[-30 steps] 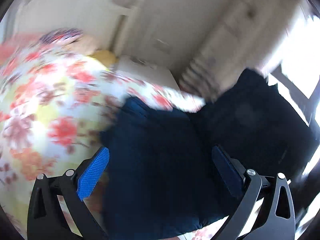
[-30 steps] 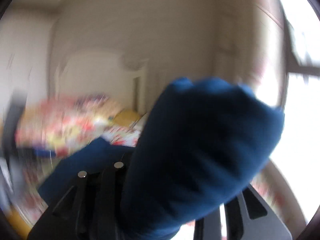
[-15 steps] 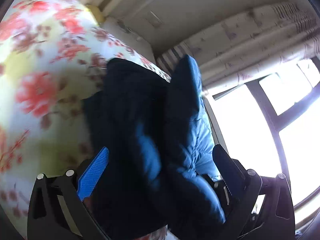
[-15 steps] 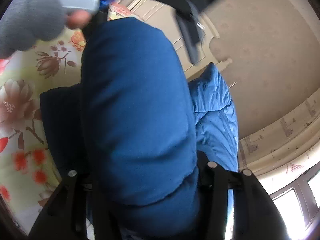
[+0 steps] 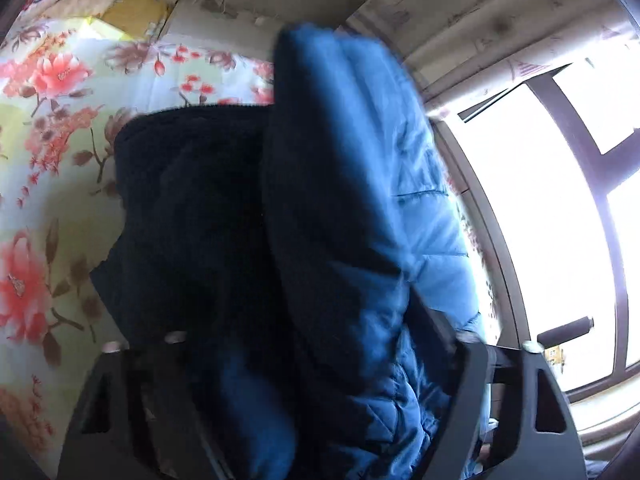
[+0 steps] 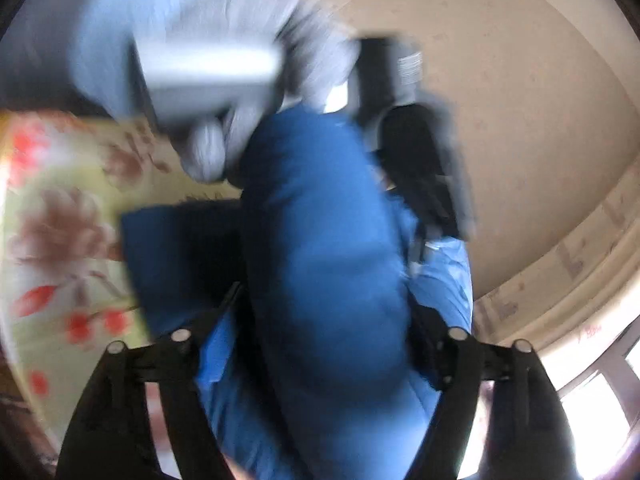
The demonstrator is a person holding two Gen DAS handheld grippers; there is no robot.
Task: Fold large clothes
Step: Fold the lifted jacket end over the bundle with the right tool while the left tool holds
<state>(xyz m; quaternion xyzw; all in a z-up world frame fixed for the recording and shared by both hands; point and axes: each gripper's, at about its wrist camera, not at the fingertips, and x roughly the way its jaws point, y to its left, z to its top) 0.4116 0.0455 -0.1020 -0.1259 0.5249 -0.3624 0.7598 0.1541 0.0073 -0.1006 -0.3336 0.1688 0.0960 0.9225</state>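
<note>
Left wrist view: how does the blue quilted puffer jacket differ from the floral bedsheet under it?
The blue quilted puffer jacket is plain blue; the floral bedsheet is pale with red flowers. The jacket is puffy, with one fold standing up; the bedsheet lies flat. The jacket covers only part of the wider bedsheet. Both are soft fabric.

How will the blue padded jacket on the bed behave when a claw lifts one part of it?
The blue jacket looks quilted and puffy, so it is probably light for its bulk. Its fold bulges thick between the left claw, so it may spring open. The smooth shiny shell could slip.
</note>
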